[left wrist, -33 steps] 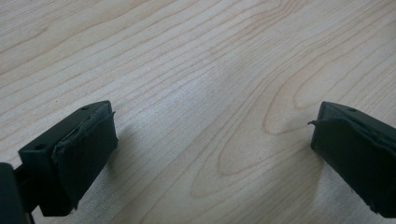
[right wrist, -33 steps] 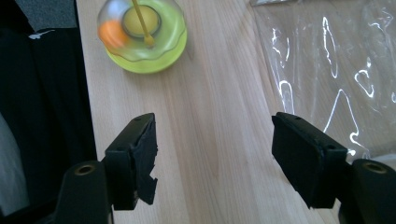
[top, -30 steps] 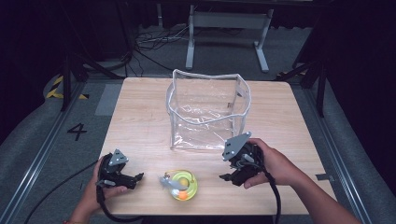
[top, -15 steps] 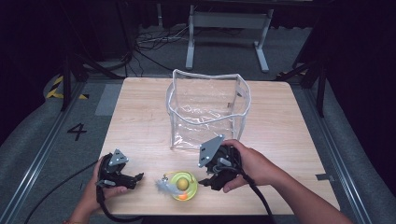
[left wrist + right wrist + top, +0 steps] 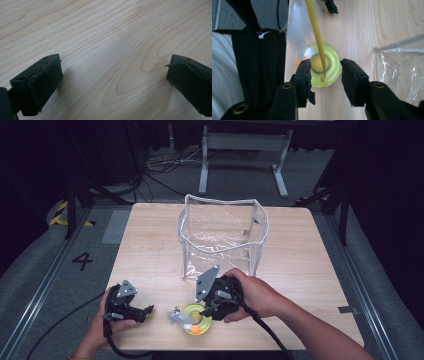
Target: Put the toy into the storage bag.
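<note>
A yellow-green ring toy with a yellow stick and a white feather lies near the table's front edge. My right gripper is open just above it. In the right gripper view the toy sits between the two jaws, which flank its sides closely. My left gripper rests at the front left of the table, apart from the toy. Its jaws stand wide open over bare wood.
A clear plastic bag stands open-topped in the middle of the wooden table, just behind the right hand; its edge appears in the right gripper view. The person's dark clothing is beyond the table's front edge.
The right gripper has moved left from beside the bag's front corner to over the toy, and its jaws now straddle it. The left gripper has stayed put.
</note>
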`<state>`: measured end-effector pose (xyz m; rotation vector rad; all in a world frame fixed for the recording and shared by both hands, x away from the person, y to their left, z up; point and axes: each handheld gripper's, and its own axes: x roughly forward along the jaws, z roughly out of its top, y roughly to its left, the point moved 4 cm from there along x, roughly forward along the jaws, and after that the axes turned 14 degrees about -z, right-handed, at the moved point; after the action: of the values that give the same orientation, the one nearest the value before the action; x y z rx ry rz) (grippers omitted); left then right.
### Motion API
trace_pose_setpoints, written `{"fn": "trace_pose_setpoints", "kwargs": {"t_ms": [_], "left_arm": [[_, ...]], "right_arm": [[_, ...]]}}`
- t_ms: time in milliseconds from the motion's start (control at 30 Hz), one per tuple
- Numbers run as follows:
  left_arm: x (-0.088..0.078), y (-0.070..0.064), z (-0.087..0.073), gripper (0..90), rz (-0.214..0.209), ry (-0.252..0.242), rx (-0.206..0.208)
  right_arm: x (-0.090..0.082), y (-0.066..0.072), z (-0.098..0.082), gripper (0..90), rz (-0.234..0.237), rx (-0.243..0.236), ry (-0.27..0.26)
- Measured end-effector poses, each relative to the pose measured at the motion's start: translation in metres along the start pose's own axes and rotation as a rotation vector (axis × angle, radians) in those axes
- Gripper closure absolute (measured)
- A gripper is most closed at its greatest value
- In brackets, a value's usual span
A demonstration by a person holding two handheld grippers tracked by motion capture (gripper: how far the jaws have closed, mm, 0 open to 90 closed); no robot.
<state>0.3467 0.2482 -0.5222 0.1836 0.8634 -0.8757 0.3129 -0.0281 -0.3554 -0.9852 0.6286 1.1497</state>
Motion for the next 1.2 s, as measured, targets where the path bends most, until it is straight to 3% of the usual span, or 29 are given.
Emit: {"fn": "trace_pose_setpoints", "kwargs": {"t_ms": [133,167,400,567,867,933,1067,1200], "left_arm": [[0.000,0.000,0.000,0.6,0.000,0.000,-0.002],[0.000,0.000,0.000,0.6,-0.002,0.000,-0.003],[0.000,0.000,0.000,0.6,0.000,0.001,0.000],[0.000,0.000,0.000,0.6,0.000,0.001,0.000],[0.000,0.000,0.000,0.6,0.000,0.004,0.002],[0.000,0.000,0.000,0.6,0.000,0.003,0.001],[0.000,0.000,0.000,0.6,0.000,0.002,0.001],[0.000,0.000,0.000,0.6,0.000,0.003,0.002]], "right_arm": [[-0.003,0.000,0.005,86.4,0.006,-0.024,-0.025],[-0.004,0.001,0.006,88.0,0.015,-0.029,-0.033],[-0.017,-0.002,-0.002,88.5,-0.005,-0.038,-0.024],[-0.032,-0.010,-0.014,88.5,-0.032,-0.011,-0.020],[-0.082,-0.033,-0.066,88.5,-0.118,0.083,0.026],[-0.086,-0.035,-0.071,88.5,-0.119,0.089,0.022],[-0.111,-0.046,-0.099,88.6,-0.154,0.131,0.062],[-0.127,-0.055,-0.114,88.5,-0.180,0.170,0.066]]}}
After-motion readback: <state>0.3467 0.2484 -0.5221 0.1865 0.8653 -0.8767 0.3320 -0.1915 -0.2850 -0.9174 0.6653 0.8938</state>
